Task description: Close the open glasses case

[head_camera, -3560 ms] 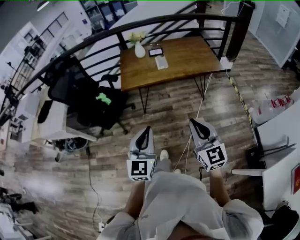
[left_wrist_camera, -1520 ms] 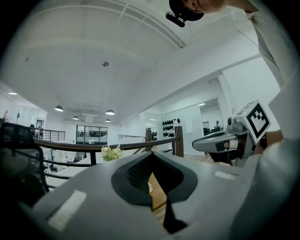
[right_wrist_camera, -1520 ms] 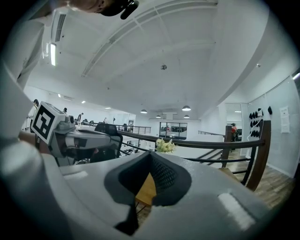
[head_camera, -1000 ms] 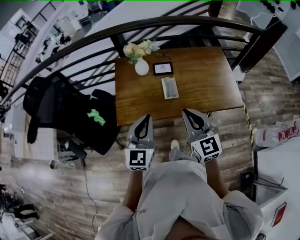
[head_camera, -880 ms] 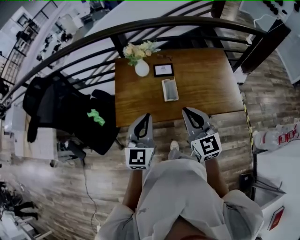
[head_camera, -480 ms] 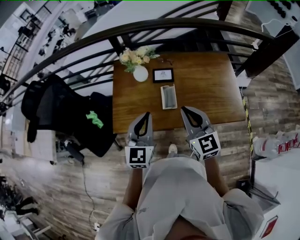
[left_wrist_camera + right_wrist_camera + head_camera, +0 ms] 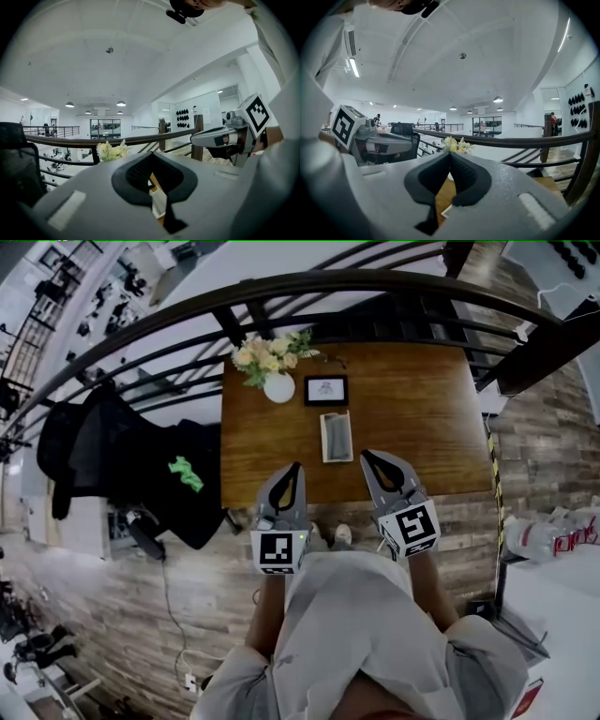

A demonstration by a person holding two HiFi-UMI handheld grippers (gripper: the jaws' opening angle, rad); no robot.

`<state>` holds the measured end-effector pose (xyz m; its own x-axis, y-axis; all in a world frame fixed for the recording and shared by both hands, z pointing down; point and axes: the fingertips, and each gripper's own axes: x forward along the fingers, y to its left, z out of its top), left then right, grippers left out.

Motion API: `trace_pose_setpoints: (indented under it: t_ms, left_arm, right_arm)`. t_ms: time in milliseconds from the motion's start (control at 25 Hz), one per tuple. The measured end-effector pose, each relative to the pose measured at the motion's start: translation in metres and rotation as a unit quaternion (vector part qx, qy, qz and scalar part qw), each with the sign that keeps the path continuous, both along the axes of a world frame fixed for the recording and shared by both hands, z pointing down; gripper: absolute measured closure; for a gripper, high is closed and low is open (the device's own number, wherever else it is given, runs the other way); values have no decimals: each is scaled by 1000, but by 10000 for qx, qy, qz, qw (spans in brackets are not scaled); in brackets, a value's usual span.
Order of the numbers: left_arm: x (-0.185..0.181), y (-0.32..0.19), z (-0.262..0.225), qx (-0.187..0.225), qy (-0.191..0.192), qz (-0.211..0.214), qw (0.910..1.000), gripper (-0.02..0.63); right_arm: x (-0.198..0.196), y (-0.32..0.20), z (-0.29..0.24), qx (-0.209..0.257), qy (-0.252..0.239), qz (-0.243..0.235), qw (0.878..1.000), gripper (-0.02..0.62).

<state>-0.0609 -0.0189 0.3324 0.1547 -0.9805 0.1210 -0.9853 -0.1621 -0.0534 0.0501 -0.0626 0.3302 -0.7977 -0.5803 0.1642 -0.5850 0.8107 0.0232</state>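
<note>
Wooden table (image 7: 422, 418) | glasses case (image 7: 336, 437) open, contents unclear | left tongs (image 7: 295, 467), right tongs (image 7: 365, 457) closed

Wooden table (image 7: 422, 418): vase (image 7: 278, 388), frame (image 7: 325, 390), glasses case (image 7: 337, 437)

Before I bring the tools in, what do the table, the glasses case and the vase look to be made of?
Table: wood, warm brown with visible grain streaks and little glare, so probably a satin finish.
Glasses case: pale grey, rigid-looking open shell, probably plastic or covered board; too small to tell its lining.
Vase: smooth white round body, likely glazed ceramic, though opaque glass is possible.
</note>
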Motion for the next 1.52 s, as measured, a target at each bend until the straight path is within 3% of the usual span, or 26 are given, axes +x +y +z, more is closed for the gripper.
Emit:
trace_pose_setpoints:
  t_ms: [360, 880, 1200, 1520]
  left_arm:
    - [-9, -28, 9, -3, 109, 180, 9998, 589]
    - [-15, -93, 51, -285, 222, 1059, 9937, 589]
    - [-9, -116, 92, -654, 277, 1715, 9826, 589]
    - [17, -128, 144, -1175, 327, 2354, 9642, 589]
  right_arm:
    - [-10, -23, 12, -75, 61, 166, 9998, 592]
    - [-25, -73, 46, -397, 204, 795, 9958, 592]
    - [-24, -84, 88, -850, 425, 1260, 9875, 592]
    - [-15, -97, 137, -1339, 602, 1626, 9757, 592]
